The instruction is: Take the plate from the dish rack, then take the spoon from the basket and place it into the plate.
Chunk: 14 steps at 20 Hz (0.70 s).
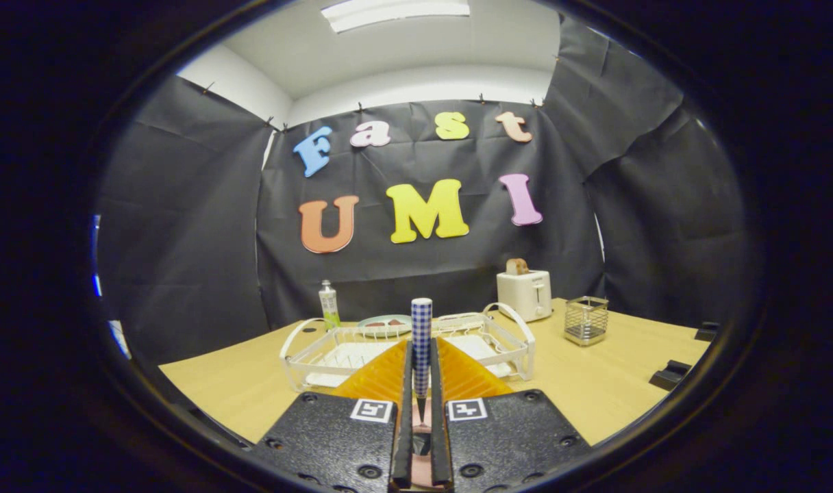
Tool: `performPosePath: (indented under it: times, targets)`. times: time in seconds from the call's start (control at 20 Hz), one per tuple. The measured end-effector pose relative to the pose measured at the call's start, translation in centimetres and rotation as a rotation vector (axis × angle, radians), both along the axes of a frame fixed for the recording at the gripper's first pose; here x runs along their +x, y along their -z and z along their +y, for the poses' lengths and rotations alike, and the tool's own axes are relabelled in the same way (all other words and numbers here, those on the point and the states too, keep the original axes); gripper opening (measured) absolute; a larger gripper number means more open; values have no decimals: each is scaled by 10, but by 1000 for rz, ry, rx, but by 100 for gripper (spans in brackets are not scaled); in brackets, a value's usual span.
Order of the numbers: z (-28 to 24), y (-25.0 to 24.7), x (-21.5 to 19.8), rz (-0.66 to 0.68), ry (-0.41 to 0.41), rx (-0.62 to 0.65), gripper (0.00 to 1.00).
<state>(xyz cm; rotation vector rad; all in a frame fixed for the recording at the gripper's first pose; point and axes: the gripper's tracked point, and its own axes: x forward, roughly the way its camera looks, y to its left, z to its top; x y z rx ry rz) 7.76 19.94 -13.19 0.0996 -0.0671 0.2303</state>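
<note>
Hand-held gripper [421, 390]: its 2 fingers are pressed together on the spoon, pinching its handle from both sides.
Spoon [421, 335]: stands upright between the fingers; the handle has a blue-and-white check pattern and a rounded top end. Its lower end is hidden in the narrow gap between the fingers.
Rack [512, 342]: white wire dish rack with 2 looped handles, on the worktop just beyond the fingers. The spoon's handle rises in front of its middle.
Plate [386, 323]: lies flat on the worktop just behind the rack, pale with reddish marks on it. The spoon partly hides its right edge.
Bottle [329, 305]: small clear bottle with greenish contents, upright behind the rack's left handle, just left of the plate.
Toaster [525, 293]: white, behind the rack's right end, with 1 slice of toast sticking up from the top.
Basket [586, 320]: small square wire basket, to the right of the rack and of the toaster, apart from both.
Worktop [615, 383]: light wood, carrying all of these.
</note>
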Motion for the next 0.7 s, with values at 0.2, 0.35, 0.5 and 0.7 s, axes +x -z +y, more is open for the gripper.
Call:
performPosePath:
  times: [0.2, 0.35, 0.5, 0.7]
  targets:
    - [-10, 19, 4, 23, 20, -35, 16]
    - [-17, 18, 5, 2, 33, -54, 17]
    - [-25, 19, 6, 2, 50, -67, 18]
    - [-44, 22, 5, 30, 86, -65, 20]
